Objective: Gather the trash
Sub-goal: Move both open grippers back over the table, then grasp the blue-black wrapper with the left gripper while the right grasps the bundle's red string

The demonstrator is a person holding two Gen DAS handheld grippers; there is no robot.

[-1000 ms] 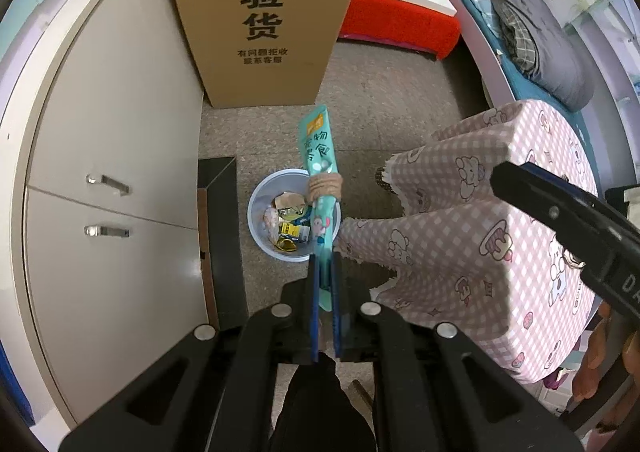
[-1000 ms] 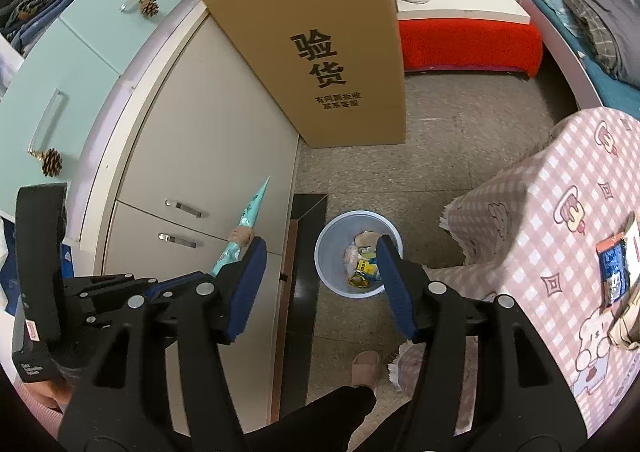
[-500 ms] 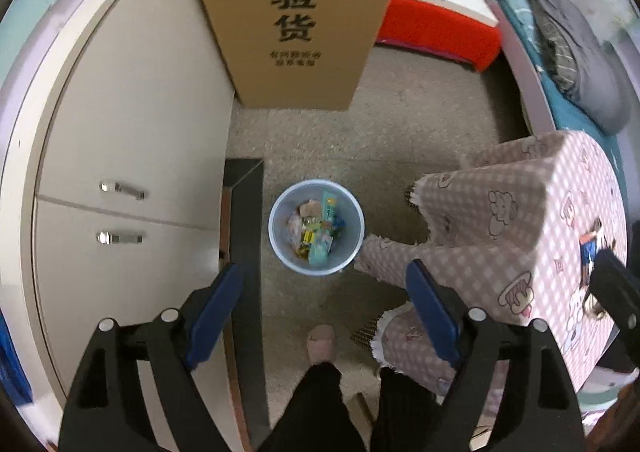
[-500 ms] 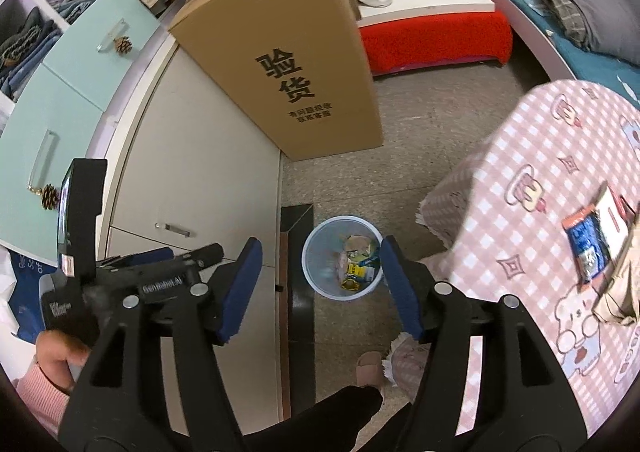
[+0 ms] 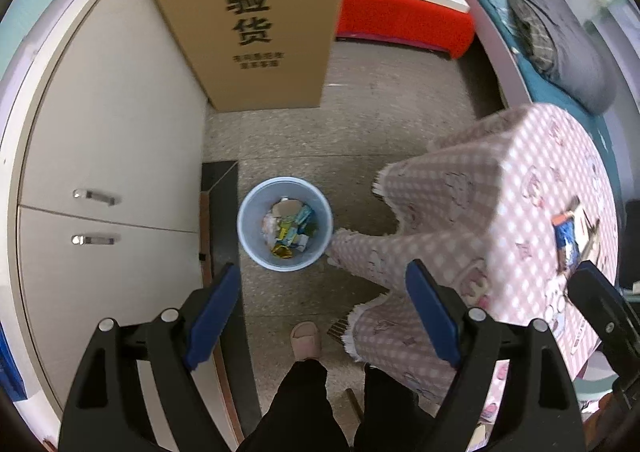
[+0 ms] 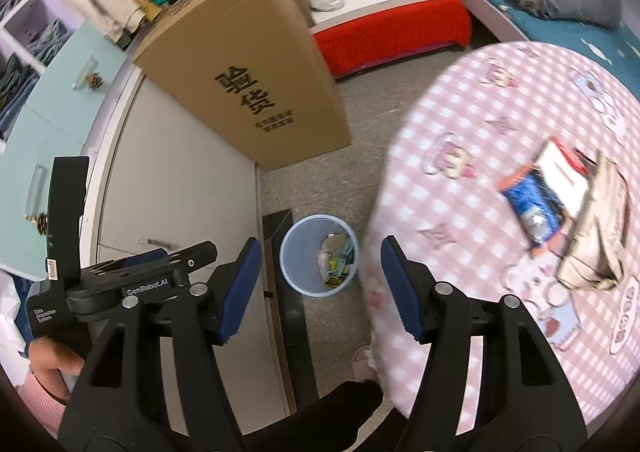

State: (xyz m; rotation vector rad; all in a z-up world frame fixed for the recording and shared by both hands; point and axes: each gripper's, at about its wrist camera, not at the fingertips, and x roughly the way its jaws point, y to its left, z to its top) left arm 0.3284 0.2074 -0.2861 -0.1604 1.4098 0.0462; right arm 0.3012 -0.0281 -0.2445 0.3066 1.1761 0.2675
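Sitting on the speckled floor between the cream cabinet [image 5: 108, 156] and the draped counter [image 5: 500, 188], the pale blue bin [image 5: 285, 229] held a heap of wrappers [image 5: 290, 230], among them a teal packet lying near the top. A second earlier that long teal wrapper had been pinched in the left hand-held gripper [image 5: 320, 316] directly above the bin; now those jaws stood wide apart with nothing between the blue pads, and the wrapper was gone from them. By my reading the drop had gone in cleanly, so one piece of trash was dealt with.

More remained. On the pink checked cloth of the counter lay a blue snack packet [image 6: 532, 204], a white-and-red wrapper just beside it, and a crumpled brown paper bag [image 6: 596, 236] touching them, all blurred in the right wrist view. The right hand-held gripper [image 6: 320, 288] was open and empty too, and its view had swung off the cabinet side toward the counter compared with a moment before, which suggested it was heading for that pile next.

A tall cardboard box [image 5: 256, 16] leaned against the cabinet behind the bin, a red bench [image 5: 400, 20] and a bed beyond. The person's slippered foot [image 5: 306, 340] stood near the bin.
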